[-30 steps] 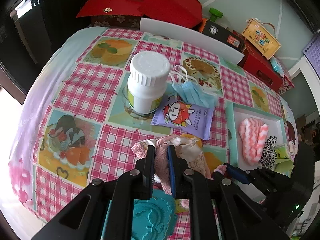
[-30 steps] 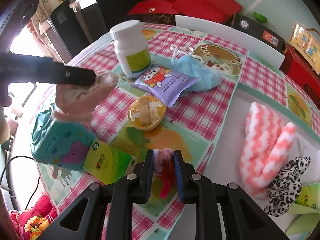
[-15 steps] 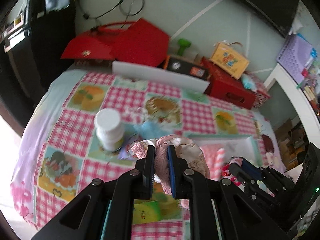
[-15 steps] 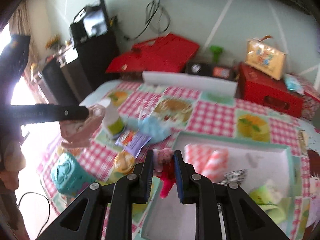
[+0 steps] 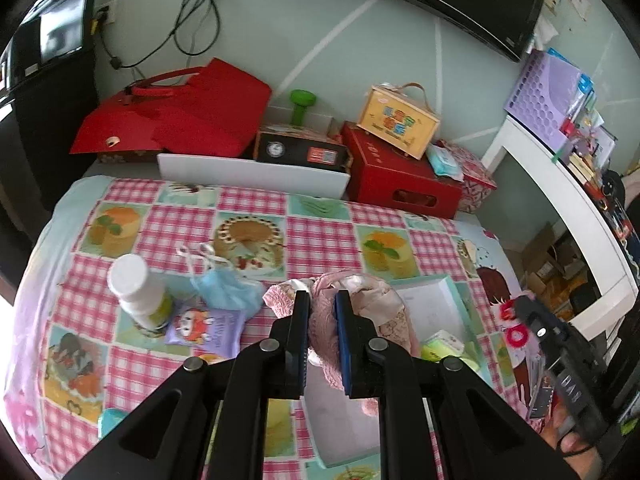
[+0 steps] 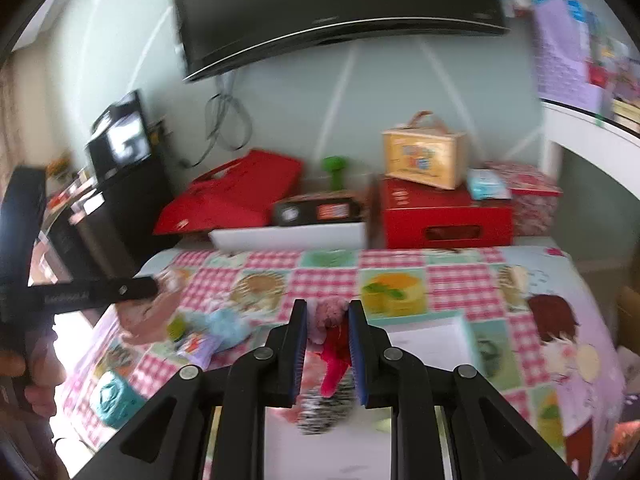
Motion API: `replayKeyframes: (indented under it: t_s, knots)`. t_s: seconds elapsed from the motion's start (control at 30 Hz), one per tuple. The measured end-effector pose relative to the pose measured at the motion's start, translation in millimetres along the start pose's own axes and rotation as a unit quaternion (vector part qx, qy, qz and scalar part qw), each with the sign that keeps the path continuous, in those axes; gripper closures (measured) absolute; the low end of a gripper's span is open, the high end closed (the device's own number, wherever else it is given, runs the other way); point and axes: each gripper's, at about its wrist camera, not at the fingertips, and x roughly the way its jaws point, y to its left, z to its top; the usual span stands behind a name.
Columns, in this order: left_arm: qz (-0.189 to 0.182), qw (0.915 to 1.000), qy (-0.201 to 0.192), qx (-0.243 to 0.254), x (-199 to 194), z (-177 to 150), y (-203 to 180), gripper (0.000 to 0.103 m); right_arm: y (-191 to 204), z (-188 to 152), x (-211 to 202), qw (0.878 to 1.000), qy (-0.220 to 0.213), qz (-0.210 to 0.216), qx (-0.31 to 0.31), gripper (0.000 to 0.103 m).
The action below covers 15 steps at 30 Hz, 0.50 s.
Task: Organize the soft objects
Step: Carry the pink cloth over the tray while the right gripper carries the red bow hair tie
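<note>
The left gripper (image 5: 322,304) is closed on a bunched pink and beige lace fabric item (image 5: 360,312), held raised above the pink-checked patchwork tablecloth (image 5: 320,236). The fabric spreads right of the fingers (image 5: 301,320) and hangs below them.

Left of the gripper, on the tablecloth:
- A white plastic bottle with a yellow-green label (image 5: 138,292), upright.
- A crumpled light blue face mask (image 5: 226,292), just beside the bottle.
- A purple cartoon-printed packet (image 5: 206,326), lying flat, touching the bottle base.

Right of the gripper, a shallow teal-rimmed white tray (image 5: 452,292) sits on the tablecloth, partly hidden by the fabric. The right gripper (image 5: 516,316) enters at the right edge carrying something red; its jaw state cannot be determined.
</note>
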Motion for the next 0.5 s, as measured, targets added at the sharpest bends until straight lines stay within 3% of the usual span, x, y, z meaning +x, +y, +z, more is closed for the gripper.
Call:
replayKeyframes:
  t_s: [0.3, 0.5]
  knots:
    - [-0.023, 0.9994, 0.016, 0.019, 24, -2, -32, 0.09, -75, -2, -13, 0.994, -0.007, -0.077, 0.078, 0.082]
    - [-0.036, 0.9984, 0.037, 0.022, 55, -7, -51, 0.09, -89, -9, 8, 0.992, 0.016, -0.094, 0.086, 0.082]
